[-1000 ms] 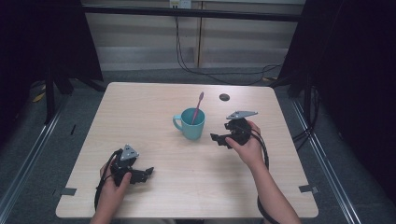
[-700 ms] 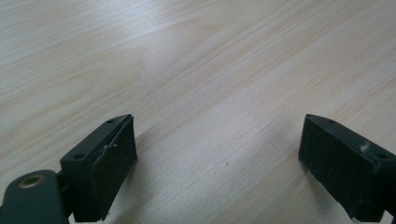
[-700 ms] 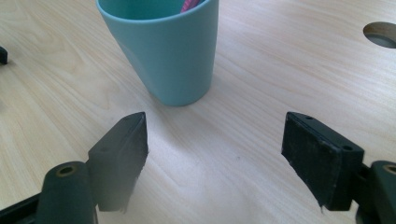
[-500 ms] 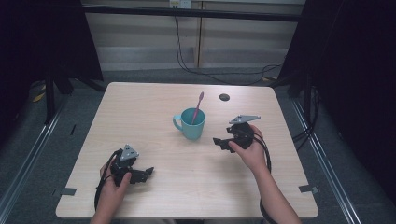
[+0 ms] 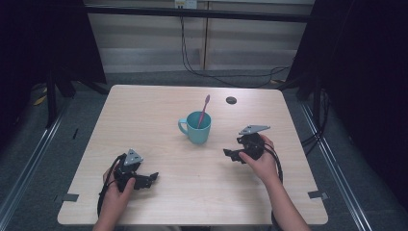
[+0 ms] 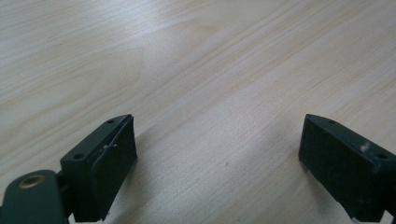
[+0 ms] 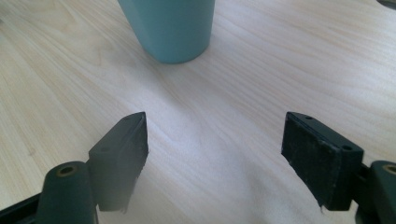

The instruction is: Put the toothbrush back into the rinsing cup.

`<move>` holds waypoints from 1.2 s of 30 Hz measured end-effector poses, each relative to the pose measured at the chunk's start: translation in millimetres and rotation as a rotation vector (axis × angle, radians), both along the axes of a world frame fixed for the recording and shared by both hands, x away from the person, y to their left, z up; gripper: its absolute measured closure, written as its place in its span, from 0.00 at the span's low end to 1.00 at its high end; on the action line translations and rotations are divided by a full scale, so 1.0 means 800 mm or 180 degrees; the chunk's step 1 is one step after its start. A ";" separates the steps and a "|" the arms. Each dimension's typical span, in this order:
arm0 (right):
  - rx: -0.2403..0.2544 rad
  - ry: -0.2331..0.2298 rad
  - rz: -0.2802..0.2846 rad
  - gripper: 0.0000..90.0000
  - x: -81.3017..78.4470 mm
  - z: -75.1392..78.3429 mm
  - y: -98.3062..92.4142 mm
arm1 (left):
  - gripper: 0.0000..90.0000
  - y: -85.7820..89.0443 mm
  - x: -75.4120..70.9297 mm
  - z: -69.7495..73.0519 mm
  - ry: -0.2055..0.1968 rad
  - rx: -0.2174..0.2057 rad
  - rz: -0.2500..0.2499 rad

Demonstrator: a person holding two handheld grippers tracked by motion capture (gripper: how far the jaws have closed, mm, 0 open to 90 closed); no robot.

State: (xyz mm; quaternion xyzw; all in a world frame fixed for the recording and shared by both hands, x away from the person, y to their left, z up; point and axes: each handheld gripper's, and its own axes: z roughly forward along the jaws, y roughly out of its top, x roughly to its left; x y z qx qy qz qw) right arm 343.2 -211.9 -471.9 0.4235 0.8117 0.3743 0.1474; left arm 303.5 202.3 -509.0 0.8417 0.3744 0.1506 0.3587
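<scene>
- As seen in the high view, a teal mug holding a pink toothbrush stands mid-table; the left gripper lies near-left of it, the right gripper just right.
- Left gripper view: jaws spread, empty, over bare wood.
- Right gripper view: jaws spread, empty, the mug ahead of them.

Both tools gape wide — left tool, right tool — seemingly hovering low.
</scene>
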 end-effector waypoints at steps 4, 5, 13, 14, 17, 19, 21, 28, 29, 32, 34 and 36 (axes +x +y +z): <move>-0.0027 0.0027 0.0015 0.26 -0.003 -0.005 -0.003 | 0.12 0.000 0.000 0.000 0.0001 -0.0001 -0.0001; -0.0043 0.0020 0.0025 0.26 -0.004 -0.006 -0.004 | 0.12 0.000 0.000 0.000 0.0000 0.0001 0.0000; -0.0081 0.0045 0.0034 0.26 -0.008 -0.013 -0.008 | 0.12 0.000 0.000 0.000 0.0000 0.0001 0.0000; -0.0095 0.0062 0.0033 0.26 -0.009 -0.014 -0.008 | 0.12 0.000 0.000 0.000 -0.0004 0.0007 -0.0003; -0.0122 0.0087 0.0040 0.26 -0.011 -0.017 -0.008 | 0.12 0.000 0.000 0.000 0.0000 0.0001 0.0000; -0.0137 0.0078 0.0063 0.26 -0.012 -0.020 -0.009 | 0.12 0.000 0.000 0.000 0.0000 0.0002 -0.0001; -0.0138 0.0100 0.0051 0.26 -0.014 -0.023 -0.010 | 0.12 0.000 0.000 0.000 0.0001 0.0002 0.0000; -0.0165 0.0126 0.0047 0.26 -0.018 -0.032 -0.012 | 0.12 0.000 0.000 0.000 0.0000 0.0001 -0.0001; -0.0176 0.0124 0.0058 0.26 -0.018 -0.032 -0.012 | 0.12 0.000 0.000 0.000 -0.0001 0.0001 -0.0001; -0.0177 0.0113 0.0066 0.26 -0.019 -0.035 -0.012 | 0.12 0.000 0.000 0.000 -0.0001 0.0007 -0.0004; -0.0170 0.0115 0.0062 0.26 -0.020 -0.036 -0.012 | 0.12 0.000 0.000 0.000 0.0000 0.0001 0.0000; -0.0191 0.0115 0.0065 0.26 -0.021 -0.038 -0.013 | 0.12 0.000 0.000 0.000 0.0000 0.0001 0.0000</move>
